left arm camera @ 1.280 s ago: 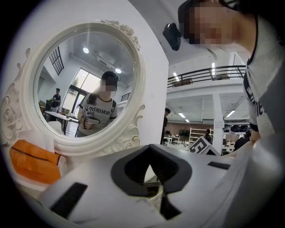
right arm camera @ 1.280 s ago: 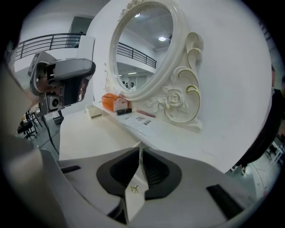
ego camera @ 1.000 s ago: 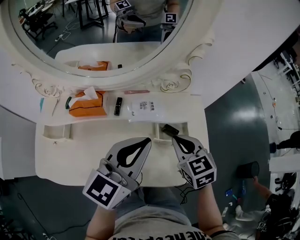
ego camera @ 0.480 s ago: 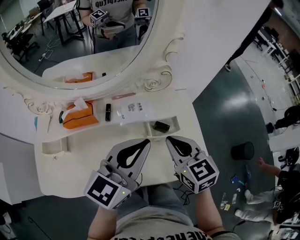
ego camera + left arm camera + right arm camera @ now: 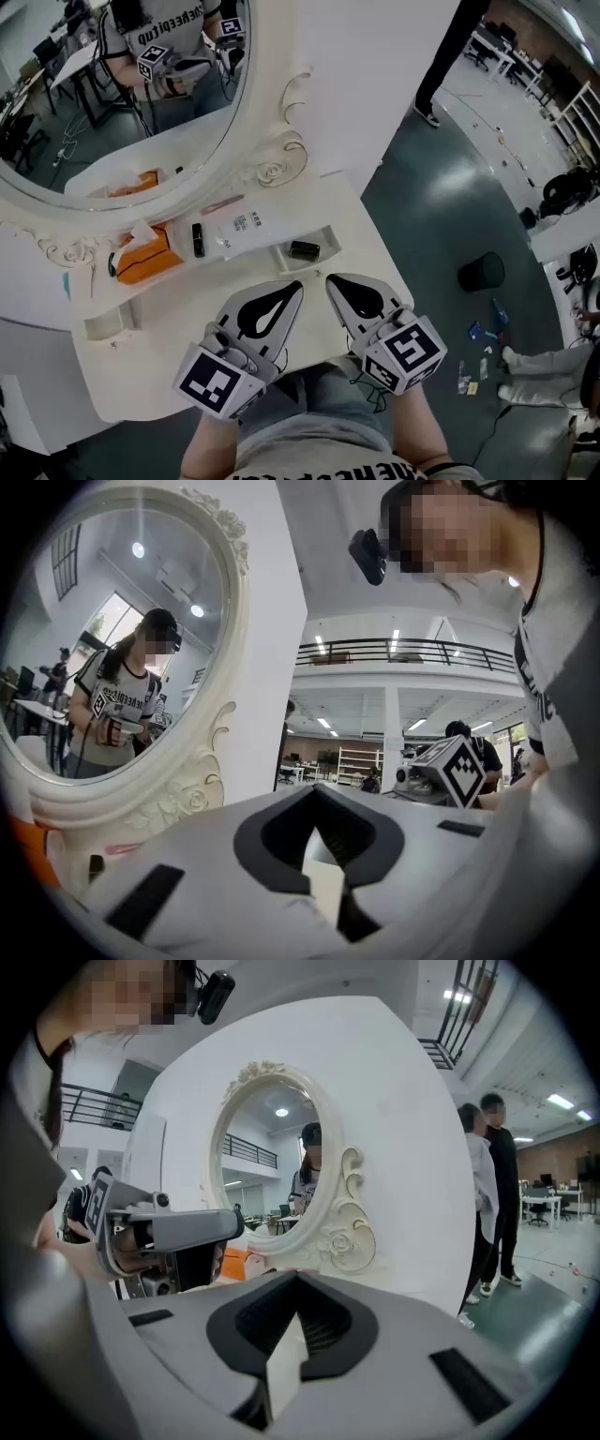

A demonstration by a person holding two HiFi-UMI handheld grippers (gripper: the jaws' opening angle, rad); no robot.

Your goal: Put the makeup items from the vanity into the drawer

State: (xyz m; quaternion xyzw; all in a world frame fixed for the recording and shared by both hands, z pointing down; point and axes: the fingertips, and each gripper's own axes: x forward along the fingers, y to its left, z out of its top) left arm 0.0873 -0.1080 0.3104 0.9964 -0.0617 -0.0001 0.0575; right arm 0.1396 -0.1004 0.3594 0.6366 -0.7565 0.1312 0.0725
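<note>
Right gripper (image 5: 330,279) has backed off the small black makeup case (image 5: 304,249), which lies in the white table's (image 5: 159,319) recessed tray below the ornate white oval mirror (image 5: 275,172). Left gripper (image 5: 297,285) and right both clenched, empty.

The left gripper (image 5: 296,287) and right gripper (image 5: 331,279) are light grey wedge-shaped shells with black teardrop cut-outs, each backed by a black-and-white square-marker cube (image 5: 214,380), with a thin black cable (image 5: 373,397) behind the right one, over a grey T-shirt (image 5: 309,452) with black lettering.
</note>
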